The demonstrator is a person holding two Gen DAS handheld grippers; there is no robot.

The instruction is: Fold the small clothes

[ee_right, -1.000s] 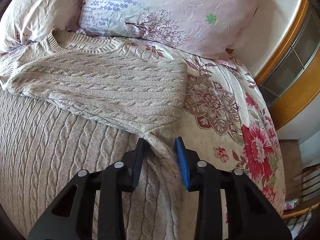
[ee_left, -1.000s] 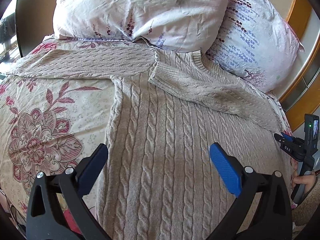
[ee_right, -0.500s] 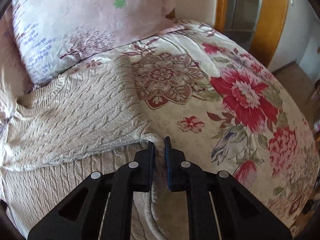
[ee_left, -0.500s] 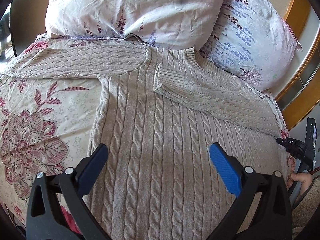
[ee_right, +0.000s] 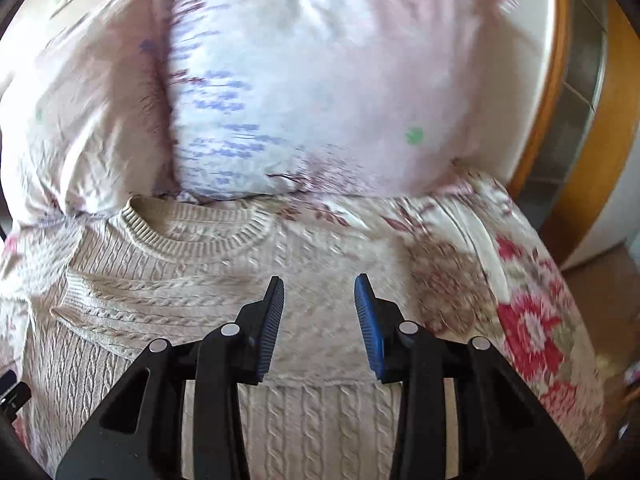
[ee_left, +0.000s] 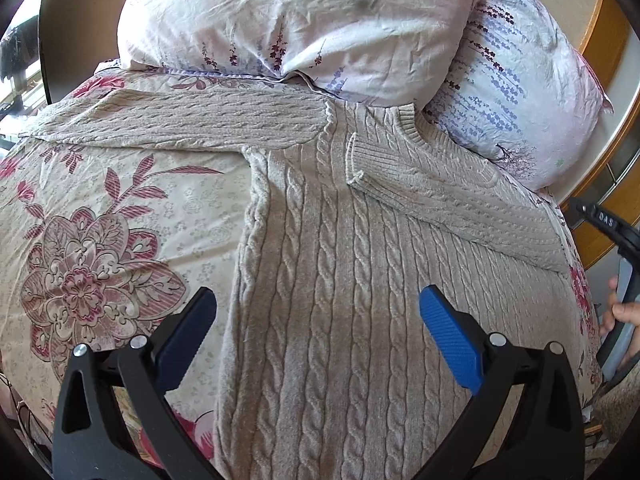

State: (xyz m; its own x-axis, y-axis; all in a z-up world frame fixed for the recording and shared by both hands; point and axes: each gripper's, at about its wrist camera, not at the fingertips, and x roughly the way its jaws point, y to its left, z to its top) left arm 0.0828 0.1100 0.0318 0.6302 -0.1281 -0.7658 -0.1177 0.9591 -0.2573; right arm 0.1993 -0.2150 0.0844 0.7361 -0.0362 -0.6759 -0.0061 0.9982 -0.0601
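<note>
A beige cable-knit sweater (ee_left: 328,280) lies flat on a floral bedspread (ee_left: 100,240). Its right sleeve (ee_left: 448,196) is folded across the chest; its left sleeve (ee_left: 180,120) stretches out to the left. My left gripper (ee_left: 318,320) is open and empty above the sweater's lower body. My right gripper (ee_right: 319,312) is open and empty above the folded sleeve (ee_right: 168,304), just below the ribbed collar (ee_right: 192,232). The right wrist view is blurred.
Two floral pillows (ee_left: 300,20) (ee_left: 520,92) lie at the head of the bed, touching the sweater's collar. A wooden frame (ee_right: 568,120) stands at the right of the bed. The other hand-held gripper and a hand (ee_left: 620,312) show at the left wrist view's right edge.
My right gripper has let go of the sweater's right edge, opened, and swung left to above the folded sleeve. The left gripper has stayed open and shifted slightly.
</note>
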